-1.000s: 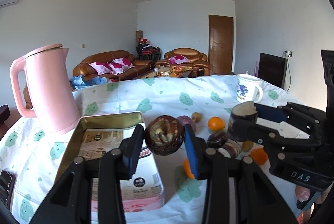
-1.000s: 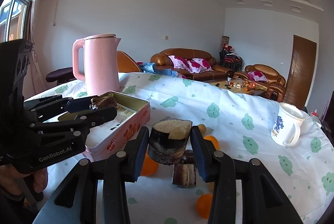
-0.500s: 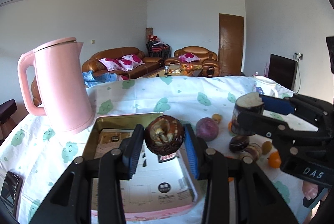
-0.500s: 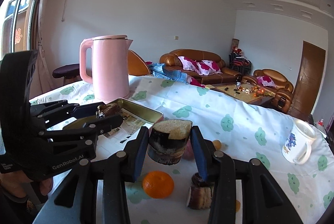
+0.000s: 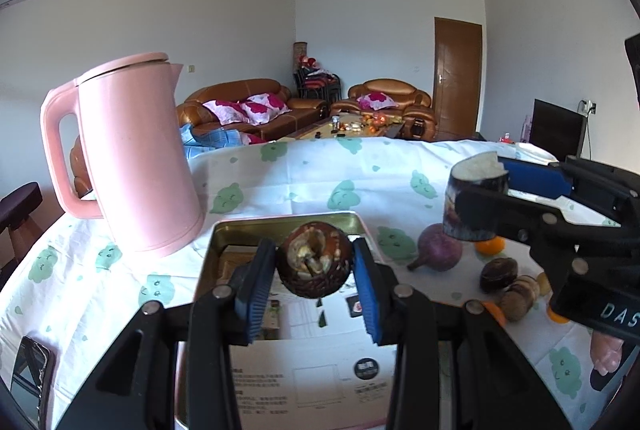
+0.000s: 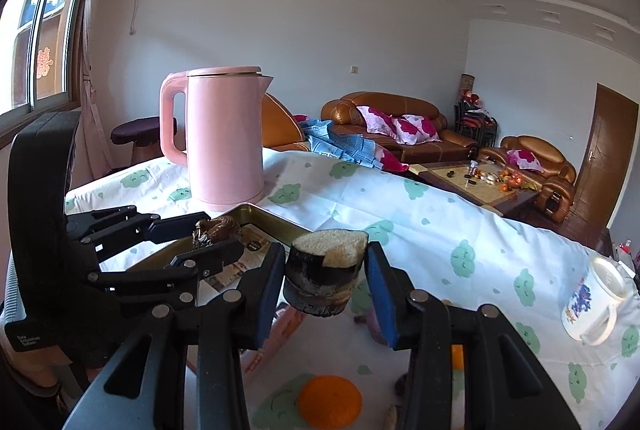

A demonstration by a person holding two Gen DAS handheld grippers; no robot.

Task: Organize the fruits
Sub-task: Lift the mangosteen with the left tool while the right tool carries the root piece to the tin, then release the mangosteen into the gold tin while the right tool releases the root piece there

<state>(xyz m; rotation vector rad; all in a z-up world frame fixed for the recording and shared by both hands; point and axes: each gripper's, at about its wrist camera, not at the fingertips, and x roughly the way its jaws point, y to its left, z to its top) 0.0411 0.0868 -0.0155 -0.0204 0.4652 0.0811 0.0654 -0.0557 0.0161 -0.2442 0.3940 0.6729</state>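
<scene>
- Both your grippers were clamped on fruit: the left gripper pinched a dark, split-open round fruit, held above the open tin.
- Your right gripper squeezed a dark cut chunk with pale flesh over the tablecloth.
- Beyond sat loose oranges, a purple fruit and the pink kettle.

I see round dark-brown cracked fruit, pale flesh showing, clamped aloft over gold metal tin with pink sides | dark-skinned cut chunk, pale top, gripped upright above counter | purple round fruit, oranges, brown pieces lie loose right of tin
</scene>
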